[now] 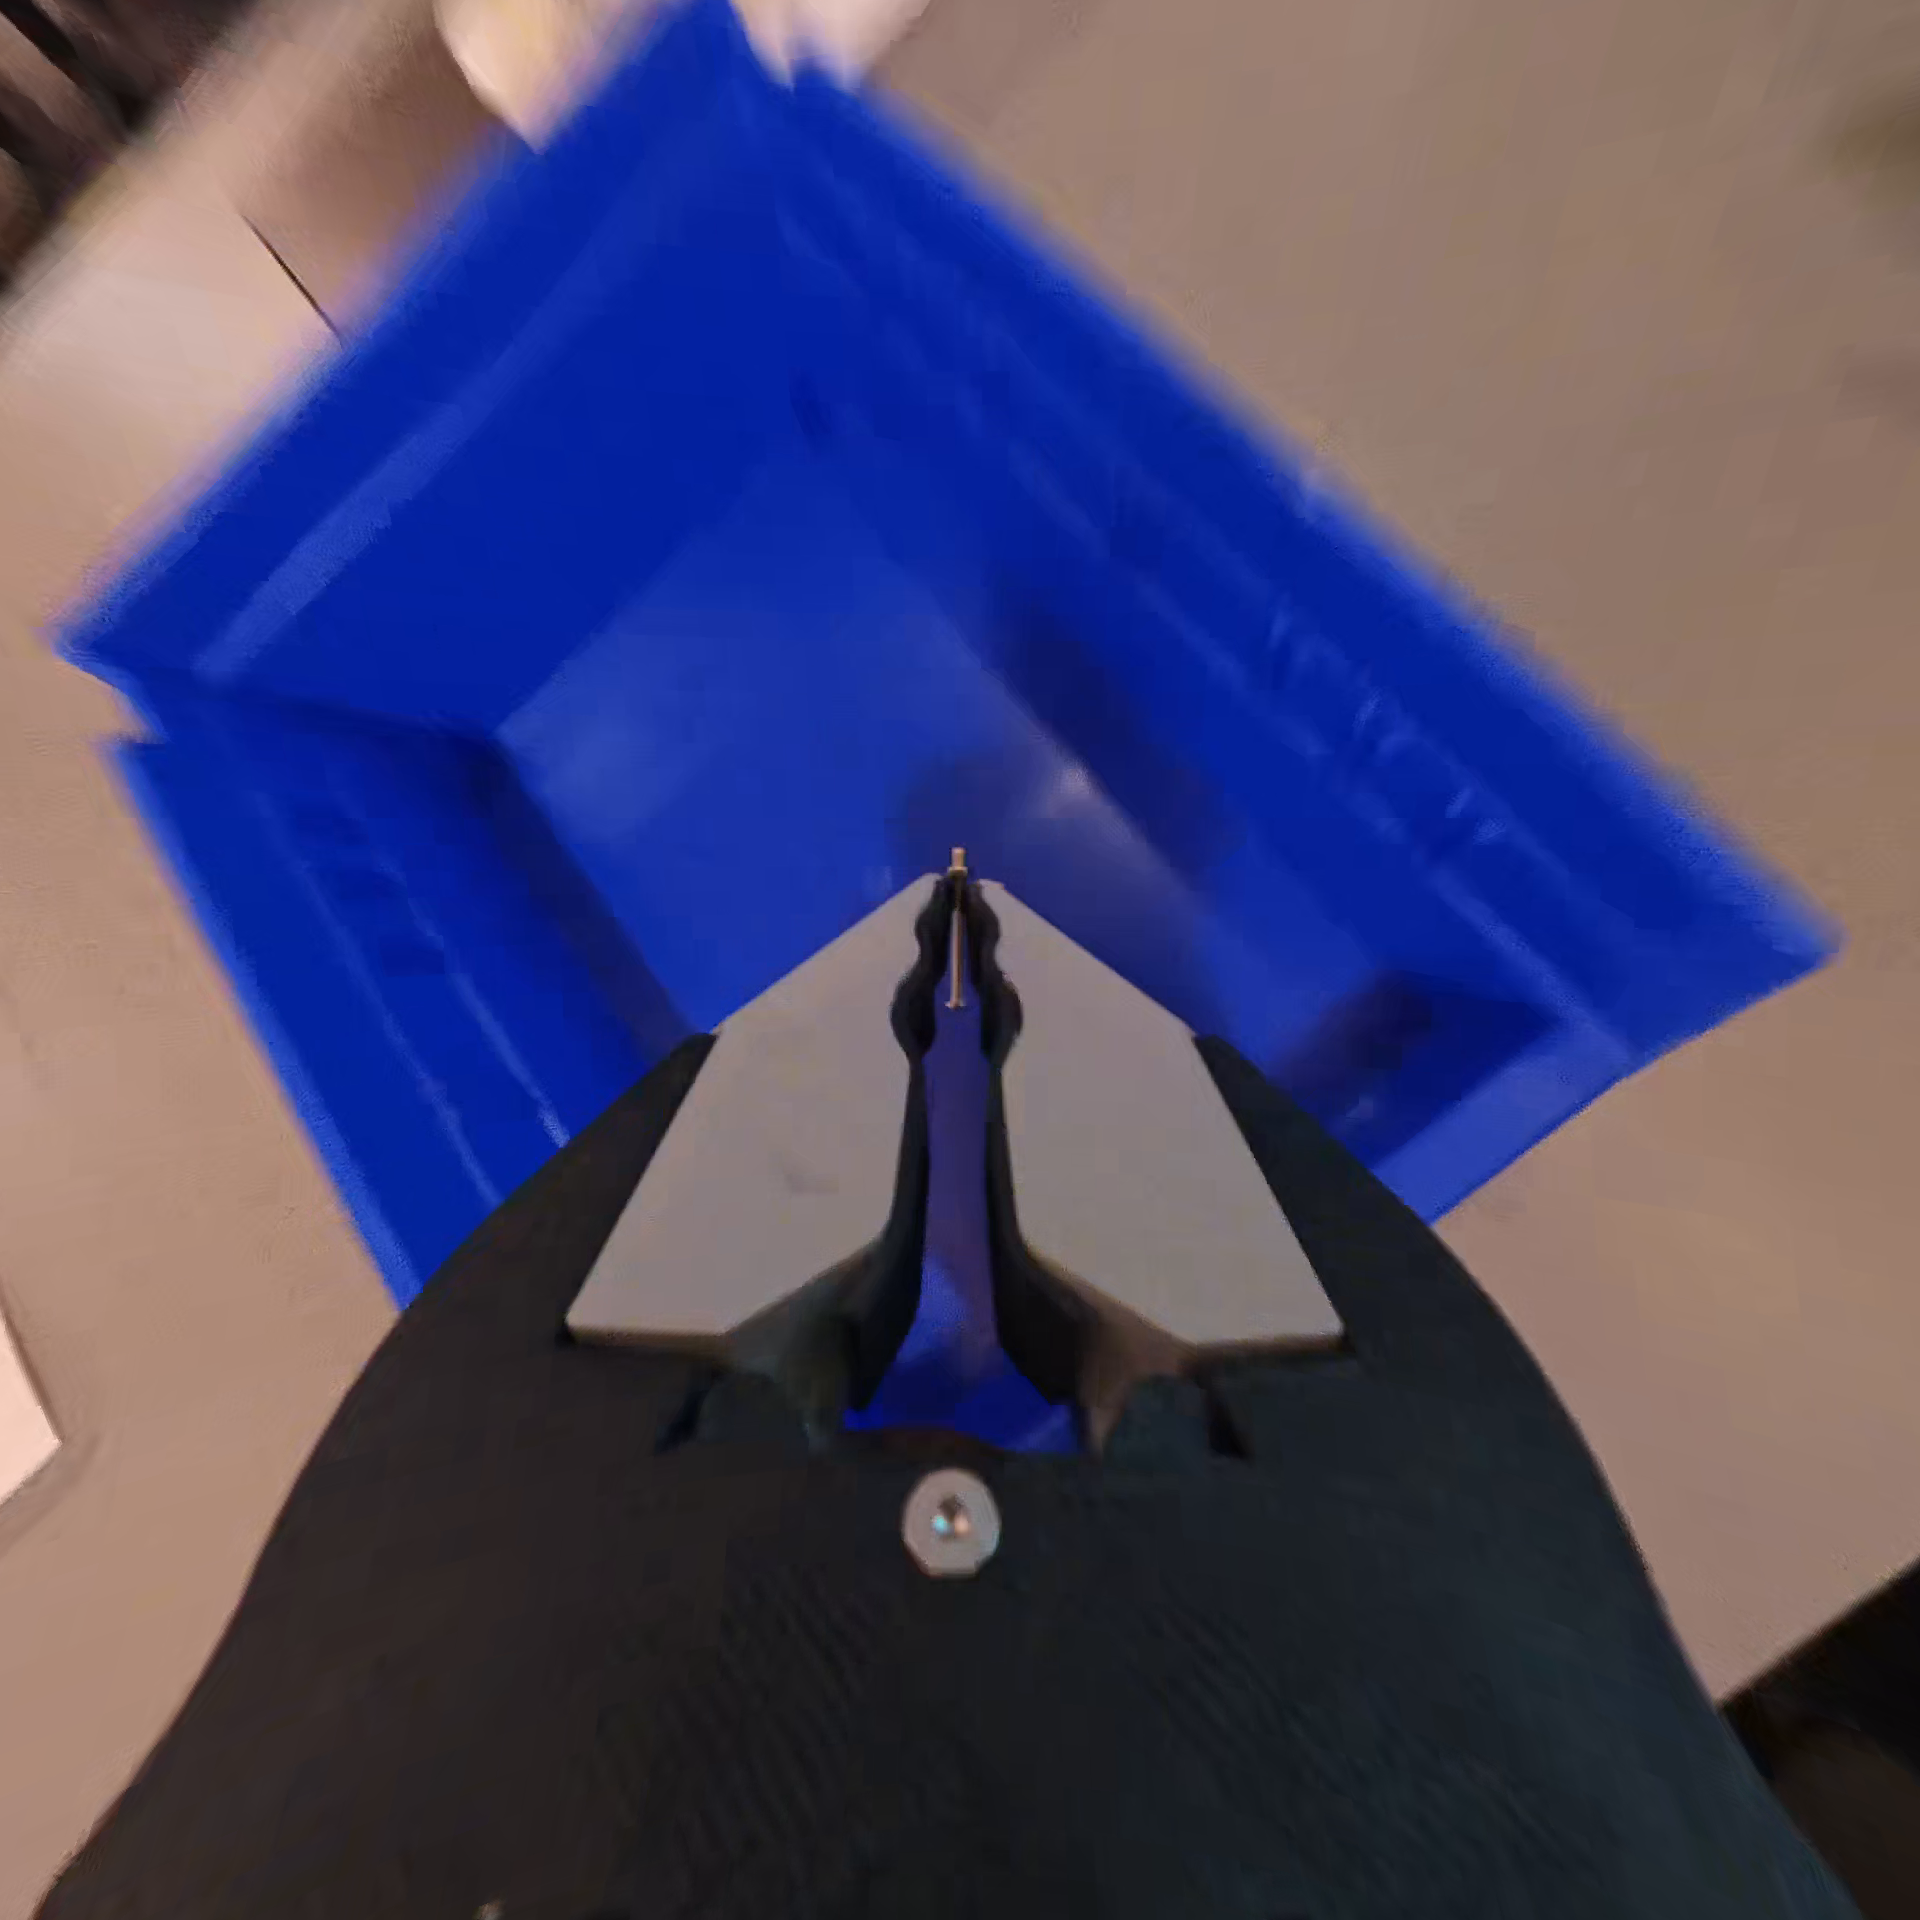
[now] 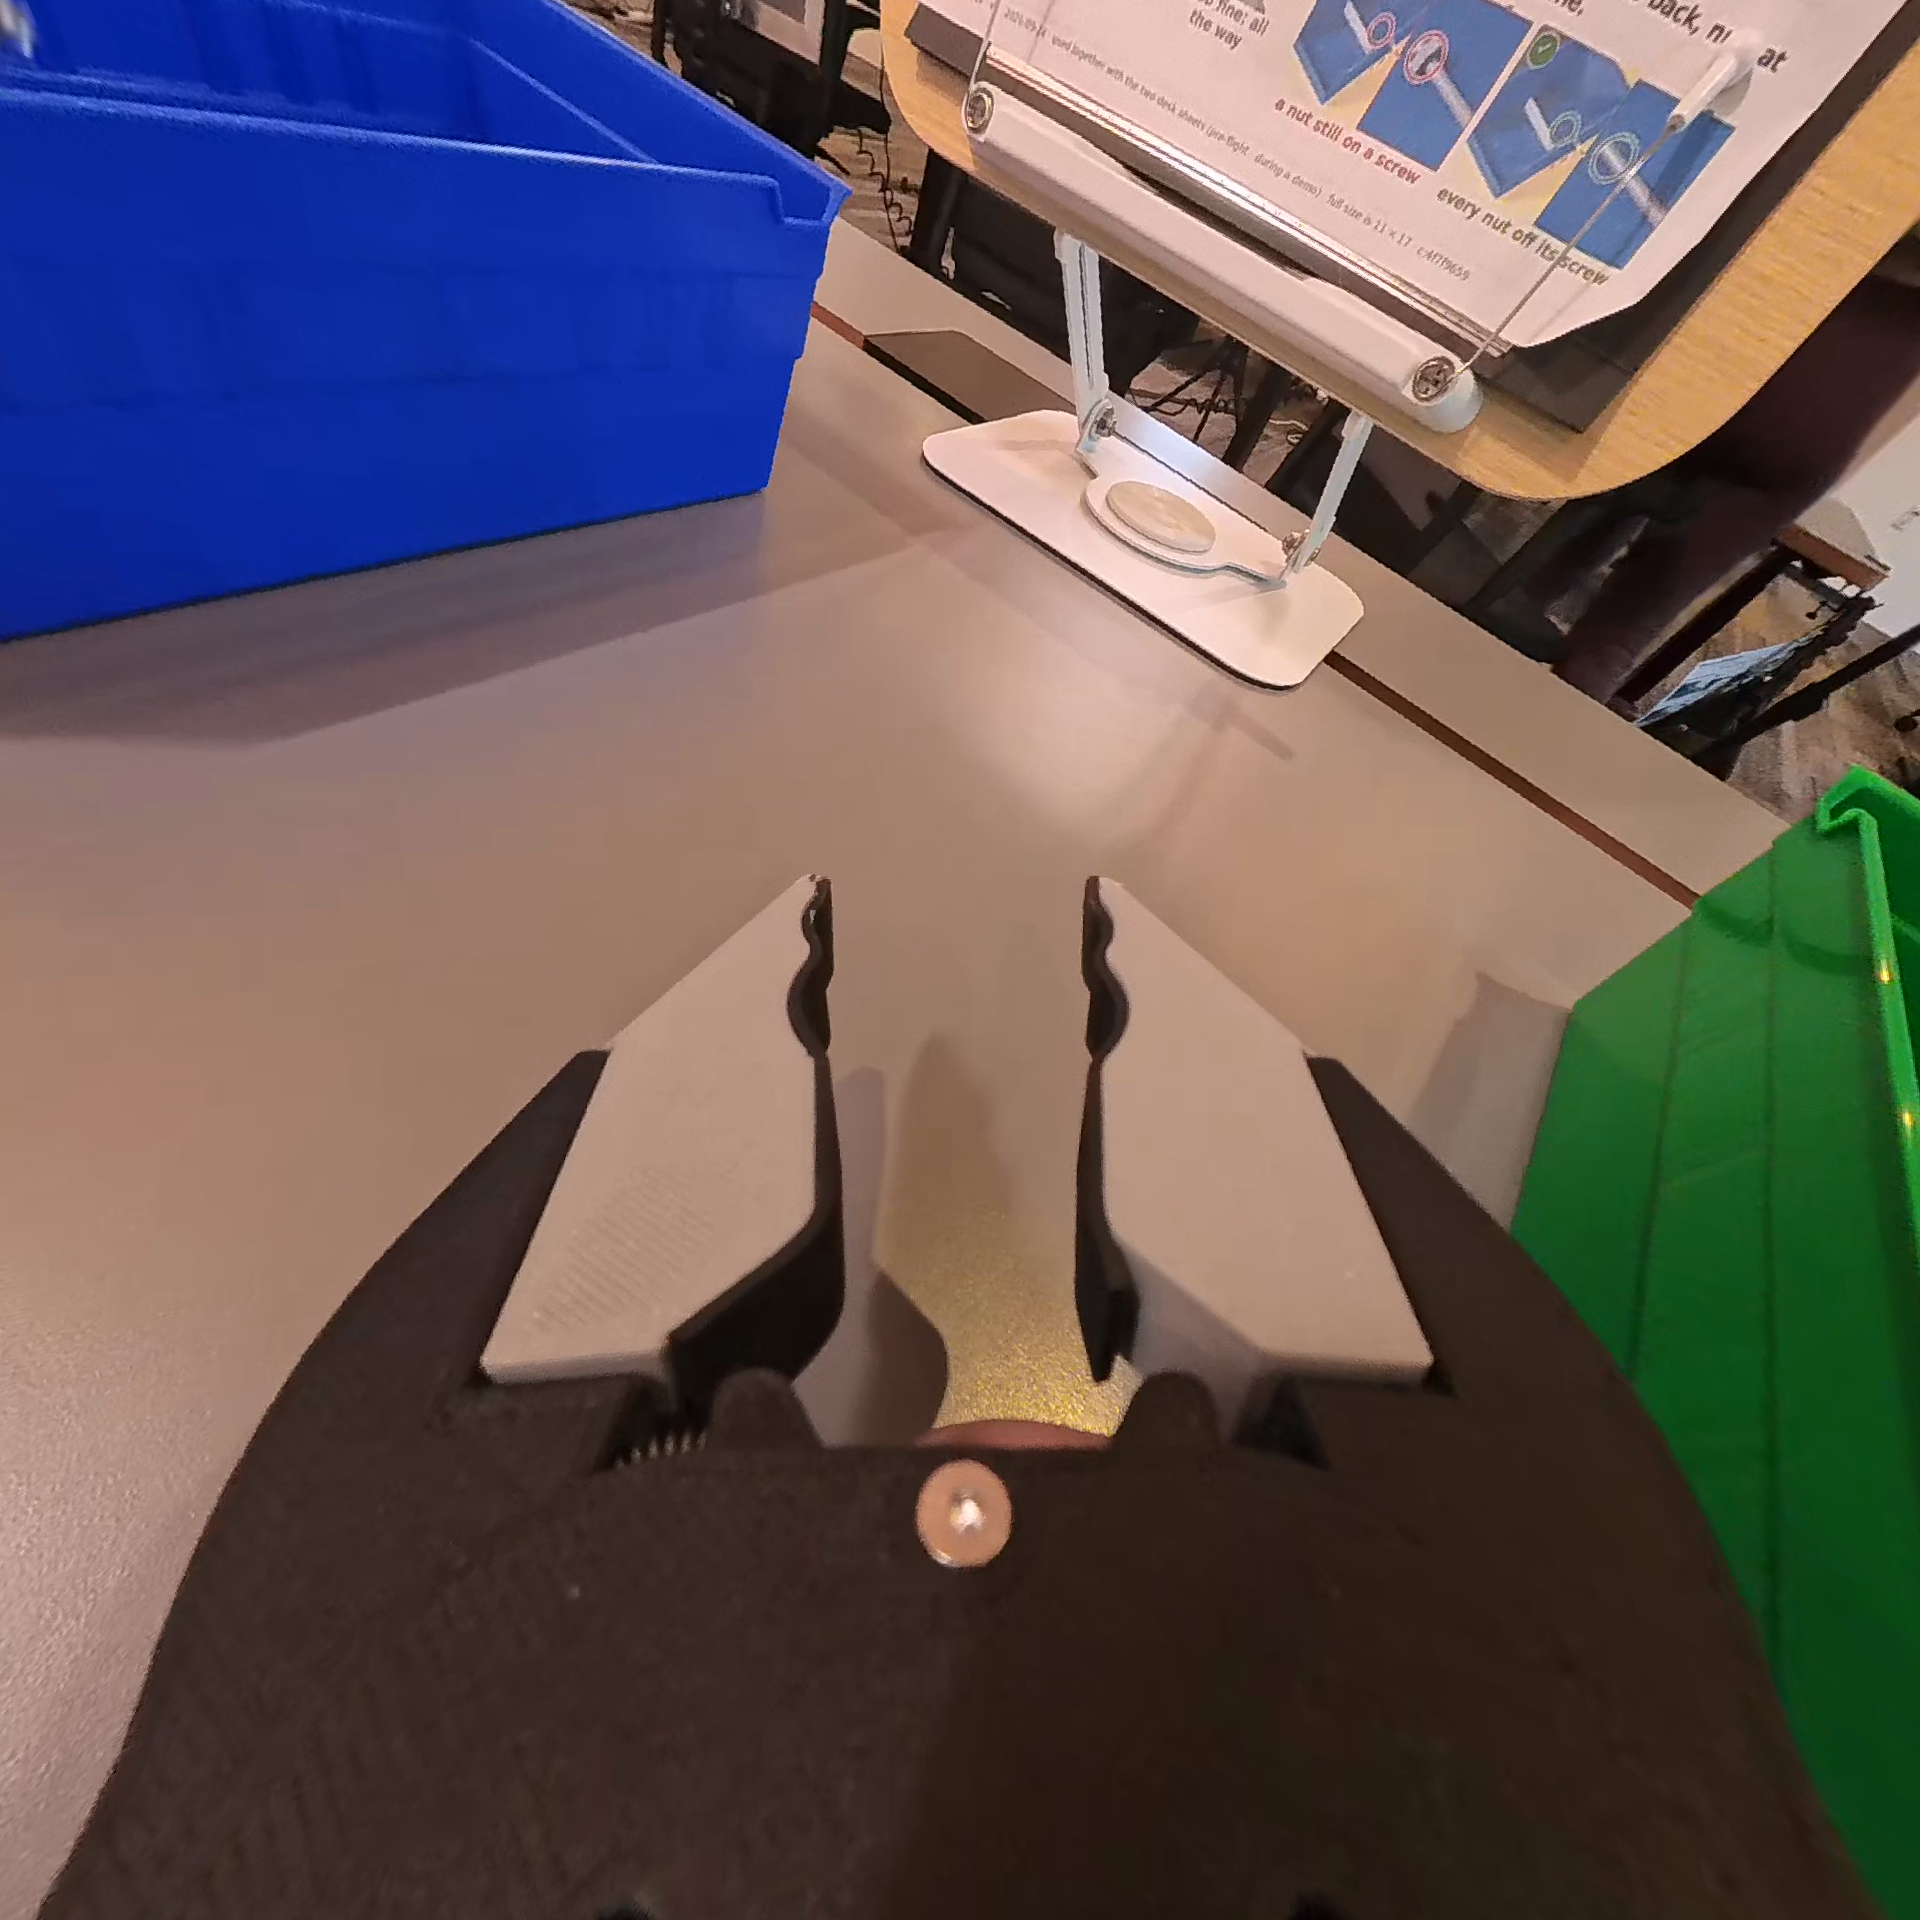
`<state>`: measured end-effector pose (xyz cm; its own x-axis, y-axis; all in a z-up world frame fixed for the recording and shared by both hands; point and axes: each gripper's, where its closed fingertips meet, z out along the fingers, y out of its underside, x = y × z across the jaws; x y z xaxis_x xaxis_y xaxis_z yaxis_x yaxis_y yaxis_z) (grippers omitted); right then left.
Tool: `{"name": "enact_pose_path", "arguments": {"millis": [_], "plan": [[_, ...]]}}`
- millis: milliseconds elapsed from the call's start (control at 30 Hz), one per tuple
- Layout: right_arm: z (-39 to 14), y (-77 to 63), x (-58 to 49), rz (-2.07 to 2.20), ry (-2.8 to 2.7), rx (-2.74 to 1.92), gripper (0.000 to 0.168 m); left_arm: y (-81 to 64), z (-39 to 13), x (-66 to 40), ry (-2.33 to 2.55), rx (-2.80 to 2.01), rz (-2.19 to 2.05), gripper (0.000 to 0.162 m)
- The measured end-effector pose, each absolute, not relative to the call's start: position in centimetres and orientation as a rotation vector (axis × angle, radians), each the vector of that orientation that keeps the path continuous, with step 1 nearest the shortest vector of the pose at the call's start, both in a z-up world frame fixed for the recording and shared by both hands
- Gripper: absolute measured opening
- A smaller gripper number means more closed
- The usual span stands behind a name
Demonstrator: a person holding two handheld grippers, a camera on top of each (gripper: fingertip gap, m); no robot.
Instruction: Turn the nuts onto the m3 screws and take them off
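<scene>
In the left wrist view my left gripper (image 1: 957, 896) is shut on a thin metal screw (image 1: 956, 928). The screw lies along the fingers and its tip pokes out past the fingertips. The gripper hangs above a blue bin (image 1: 623, 582), whose floor looks bare where it shows. The view is blurred by motion. In the right wrist view my right gripper (image 2: 954, 888) is open and empty, low over the grey table (image 2: 520, 831). The blue bin (image 2: 364, 312) stands at its far left and a green bin (image 2: 1745, 1195) close on its right. No nut shows in either view.
A white stand (image 2: 1143, 540) holding a wooden board with a printed sheet (image 2: 1455, 125) sits at the back of the table, ahead of the right gripper. The table's back edge (image 2: 1507, 769) runs diagonally behind it. Chairs and cables lie beyond.
</scene>
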<state>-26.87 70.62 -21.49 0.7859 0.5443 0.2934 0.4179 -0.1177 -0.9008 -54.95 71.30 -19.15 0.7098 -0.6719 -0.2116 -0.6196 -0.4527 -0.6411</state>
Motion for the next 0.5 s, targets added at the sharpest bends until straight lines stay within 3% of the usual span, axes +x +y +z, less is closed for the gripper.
{"name": "enact_pose_path", "arguments": {"millis": [33, 133, 233, 500], "plan": [[-21.5, 70.6, -26.9, 0.13, -0.754, -1.743, 0.045, 71.4, -16.8, -53.9, 0.934, -2.095, -0.137, 0.001], [-21.0, 70.3, -27.4, 0.152, -0.773, -1.719, 0.046, 68.8, -9.5, -48.4, 0.848, -1.759, -0.49, 0.001], [-20.1, 68.9, -28.9, 0.312, -0.812, -1.666, 0.047, 65.9, -6.4, -43.2, 0.825, -1.564, -0.762, 0.001], [-15.1, 63.6, -31.8, 0.733, -0.889, -1.38, 0.038, 63.5, -8.4, -33.1, 0.898, -1.363, -0.981, 0.001]]}}
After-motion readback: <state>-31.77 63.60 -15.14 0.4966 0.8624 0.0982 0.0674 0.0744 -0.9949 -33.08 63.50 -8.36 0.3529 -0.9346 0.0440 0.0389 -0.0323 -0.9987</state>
